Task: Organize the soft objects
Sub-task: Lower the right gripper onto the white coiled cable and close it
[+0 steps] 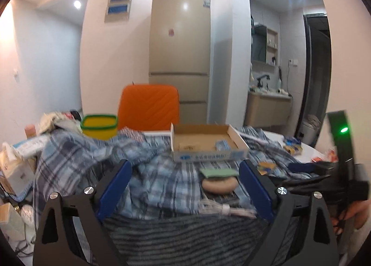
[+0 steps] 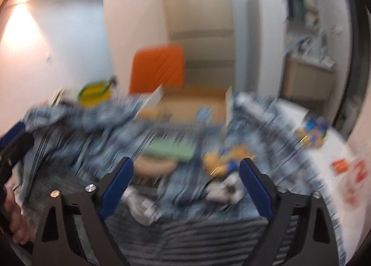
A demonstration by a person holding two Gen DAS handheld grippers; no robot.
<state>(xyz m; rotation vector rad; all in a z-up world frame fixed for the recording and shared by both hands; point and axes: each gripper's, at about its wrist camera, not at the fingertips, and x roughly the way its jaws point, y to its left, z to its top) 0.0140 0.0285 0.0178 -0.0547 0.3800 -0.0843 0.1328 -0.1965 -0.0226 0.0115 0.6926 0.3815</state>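
A tan round sponge (image 1: 219, 185) and a green flat sponge (image 1: 219, 172) lie on a blue plaid cloth (image 1: 160, 180) in front of an open cardboard box (image 1: 206, 143). My left gripper (image 1: 185, 174) is open and empty, held above the cloth with the sponges near its right finger. My right gripper (image 2: 186, 172) is open and empty; its view is blurred. There the tan sponge (image 2: 154, 165) and green sponge (image 2: 170, 148) lie just ahead, and a yellow and blue soft item (image 2: 222, 160) sits between the fingers.
A yellow tub with a green rim (image 1: 99, 126) and an orange chair back (image 1: 148, 108) stand behind the cloth. Clutter and boxes (image 1: 16, 163) fill the left side. Colourful packets (image 1: 293, 146) lie on the white table at the right. A grey striped cloth (image 1: 185, 238) lies nearest.
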